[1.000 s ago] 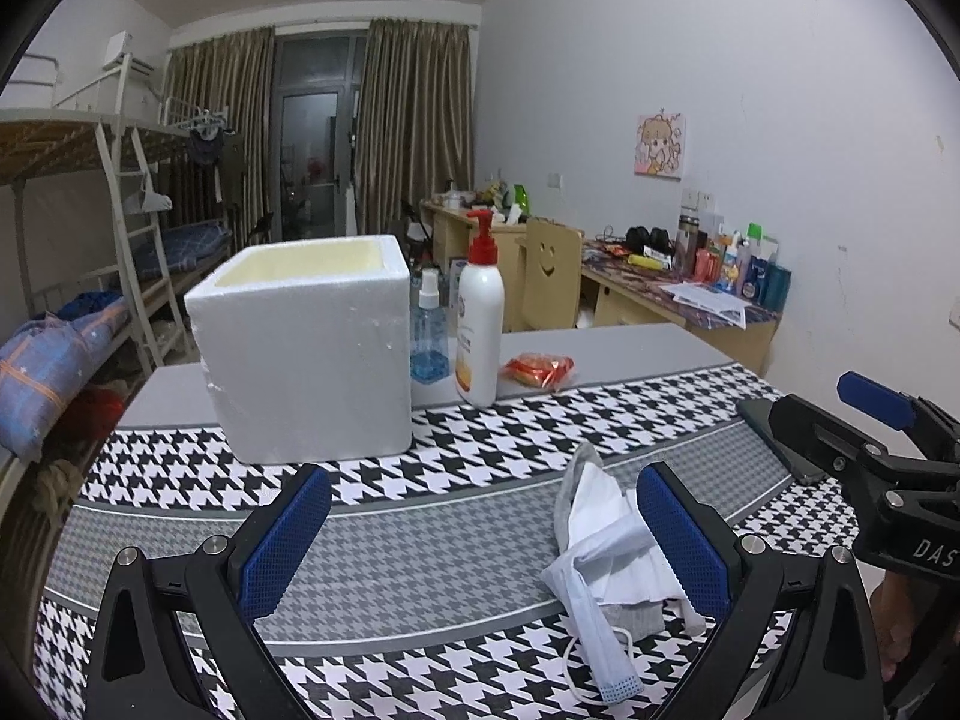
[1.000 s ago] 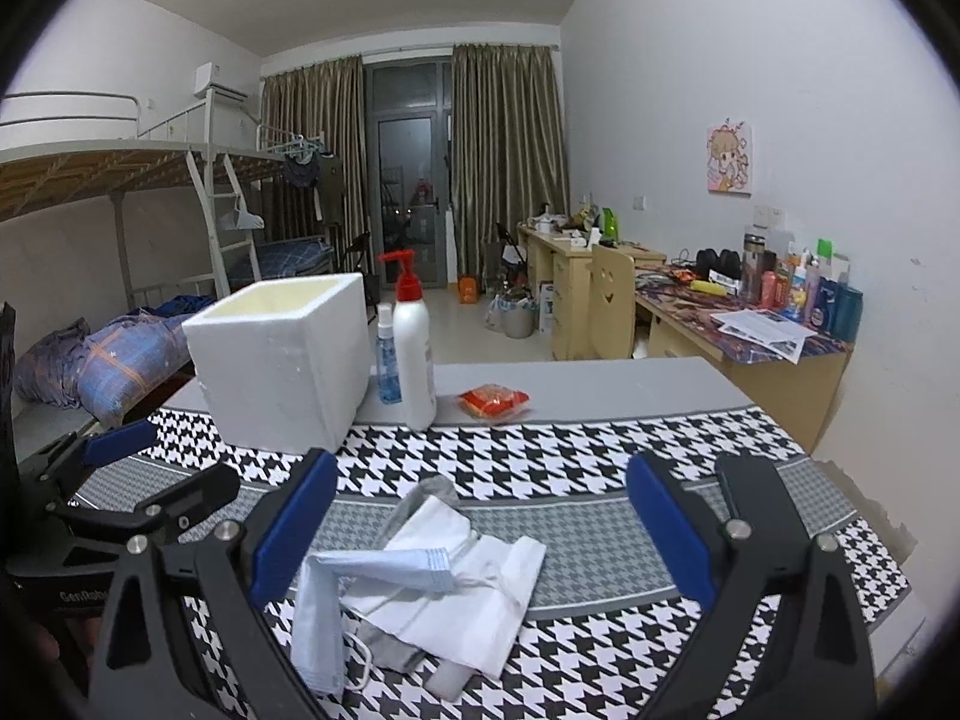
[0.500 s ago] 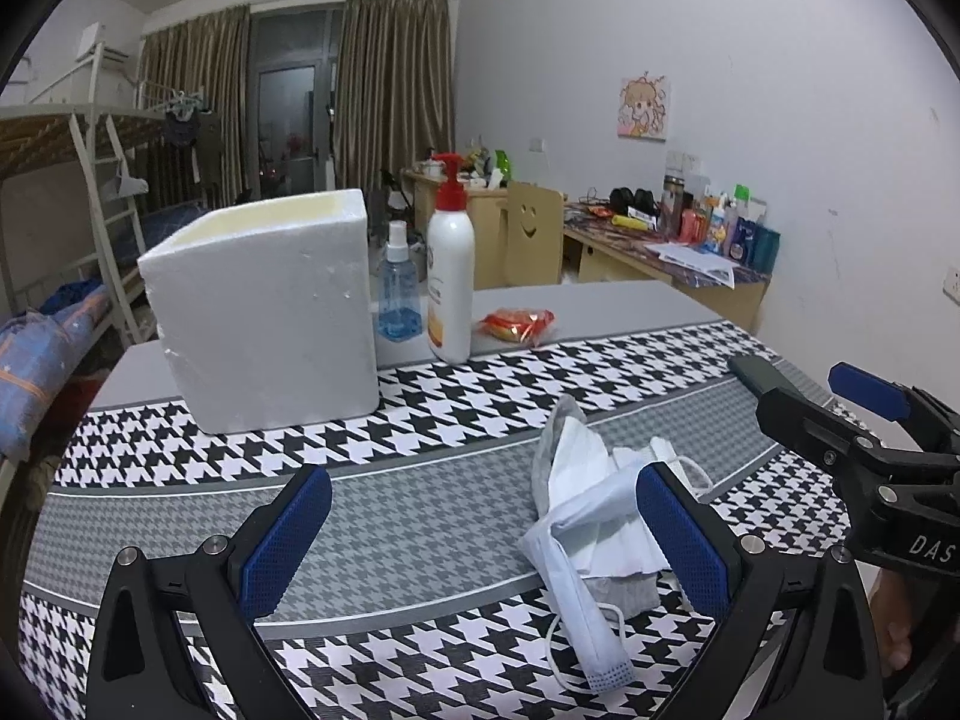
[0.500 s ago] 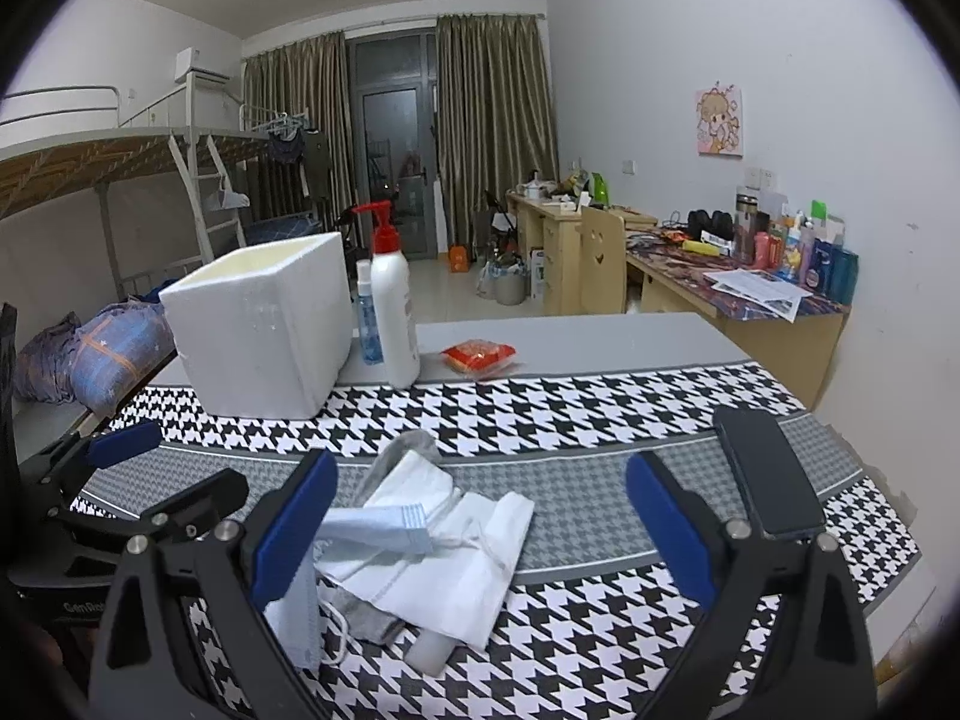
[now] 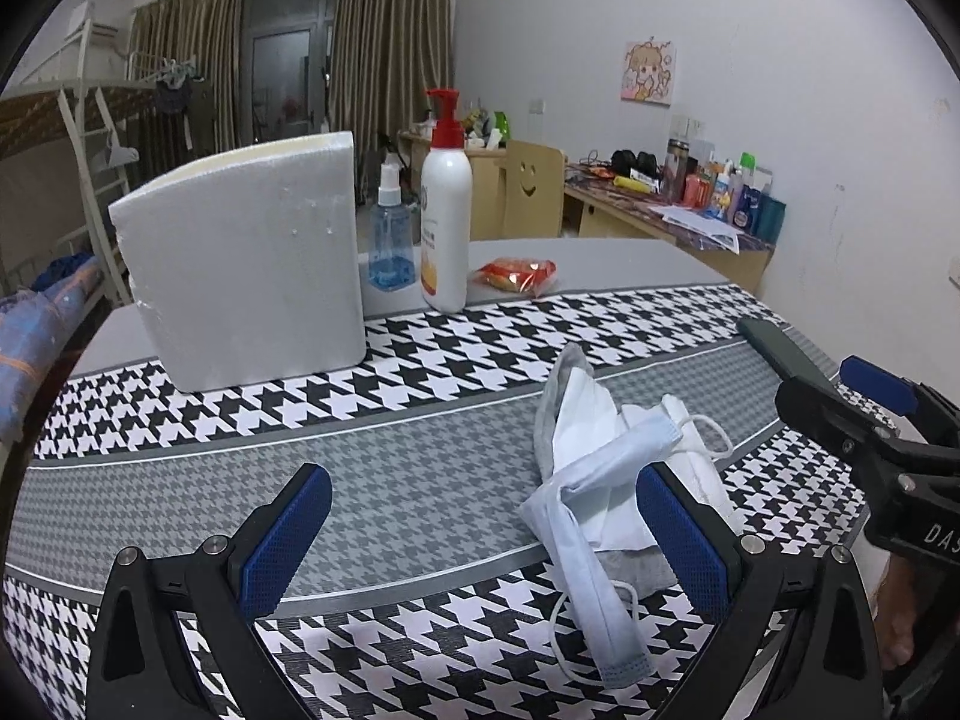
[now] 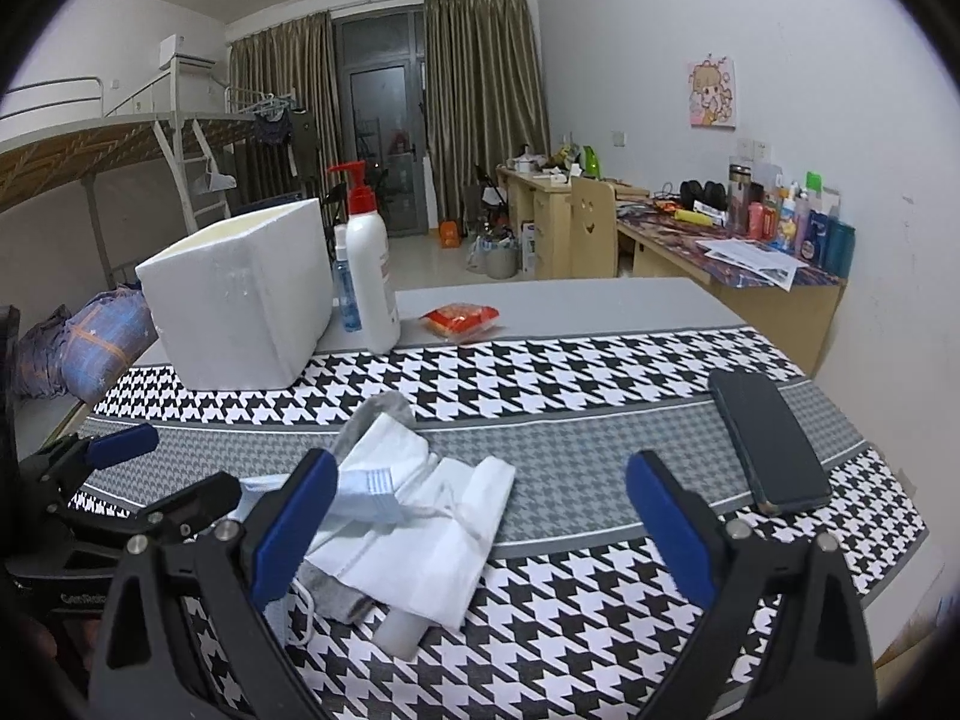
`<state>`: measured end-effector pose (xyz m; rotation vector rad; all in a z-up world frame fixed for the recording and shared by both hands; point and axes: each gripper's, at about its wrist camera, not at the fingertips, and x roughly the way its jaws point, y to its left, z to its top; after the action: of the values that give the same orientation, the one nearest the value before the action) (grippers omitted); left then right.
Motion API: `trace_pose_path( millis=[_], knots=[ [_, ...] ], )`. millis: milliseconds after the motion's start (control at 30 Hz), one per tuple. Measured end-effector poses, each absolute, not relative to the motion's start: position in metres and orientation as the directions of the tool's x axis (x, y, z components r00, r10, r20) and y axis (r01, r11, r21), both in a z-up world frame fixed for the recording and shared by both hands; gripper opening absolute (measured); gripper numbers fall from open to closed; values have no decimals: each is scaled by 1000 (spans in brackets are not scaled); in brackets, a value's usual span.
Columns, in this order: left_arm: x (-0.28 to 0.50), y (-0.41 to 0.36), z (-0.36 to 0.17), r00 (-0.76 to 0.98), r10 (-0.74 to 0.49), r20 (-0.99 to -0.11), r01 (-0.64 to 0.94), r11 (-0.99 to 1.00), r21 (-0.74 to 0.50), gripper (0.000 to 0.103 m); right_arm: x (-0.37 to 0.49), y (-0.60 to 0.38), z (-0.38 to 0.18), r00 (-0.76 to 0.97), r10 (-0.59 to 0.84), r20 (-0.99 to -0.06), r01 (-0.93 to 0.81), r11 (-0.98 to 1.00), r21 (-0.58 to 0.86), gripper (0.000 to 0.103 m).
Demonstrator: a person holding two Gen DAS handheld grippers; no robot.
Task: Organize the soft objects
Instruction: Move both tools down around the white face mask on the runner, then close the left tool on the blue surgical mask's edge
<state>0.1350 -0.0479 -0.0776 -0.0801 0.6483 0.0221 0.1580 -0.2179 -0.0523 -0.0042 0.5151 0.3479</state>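
Both jaws dropped closer toward crumpled face masks [image 5: 606,468].

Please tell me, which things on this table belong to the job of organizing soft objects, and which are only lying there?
For the job:
- blue face mask
- white face masks
- grey cloth
- foam box, probably the container
- left gripper and right gripper, both open

Only lying there:
- phone
- pump bottle
- spray bottle
- red snack packet

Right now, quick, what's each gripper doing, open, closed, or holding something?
Left gripper: open, holding nothing; the face mask lies on the table by its right finger.
Right gripper: open, holding nothing.
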Motion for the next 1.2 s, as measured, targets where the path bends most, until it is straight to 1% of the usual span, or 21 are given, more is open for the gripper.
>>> trace_pose_path(
  millis=[200,400,467,500,600,667,700,767,800,867,967,1067,1200],
  knots=[
    [142,-51,-87,772,-16,-635,-30,998,-62,102,165,-221,-59,800,318,-508,-317,944,91,99],
    [149,-55,-96,746,-30,-665,-10,998,-57,88,170,-220,-67,790,306,-530,-311,947,83,99],
    [151,-55,-99,731,-38,-681,-5,998,-60,79,171,-220,-70,787,304,-536,-309,947,84,99],
    [152,-55,-100,727,-44,-685,-2,998,-66,78,172,-221,-71,785,305,-539,-309,947,85,99],
    [154,-56,-103,717,-66,-694,15,997,-79,67,174,-221,-73,778,307,-548,-310,947,90,99],
    [156,-58,-105,708,-86,-701,29,995,-93,55,176,-220,-76,770,307,-559,-311,946,91,99],
    [157,-58,-106,703,-102,-704,38,994,-107,52,177,-220,-77,766,308,-564,-312,945,92,99],
    [159,-58,-109,693,-118,-712,46,992,-120,37,177,-218,-80,760,308,-572,-312,946,94,99],
    [160,-58,-110,687,-125,-716,49,991,-125,34,178,-219,-82,756,308,-578,-311,945,97,99],
    [163,-59,-114,675,-144,-724,59,988,-142,22,179,-219,-84,751,309,-584,-309,946,103,99],
    [163,-61,-113,677,-154,-720,69,987,-146,16,180,-221,-87,743,309,-593,-306,946,110,99],
    [160,-61,-110,684,-171,-709,85,984,-156,14,181,-219,-90,734,307,-606,-306,946,108,99],
    [155,-56,-104,696,-177,-696,84,983,-166,14,180,-220,-90,730,315,-606,-308,944,120,99]
  ],
)
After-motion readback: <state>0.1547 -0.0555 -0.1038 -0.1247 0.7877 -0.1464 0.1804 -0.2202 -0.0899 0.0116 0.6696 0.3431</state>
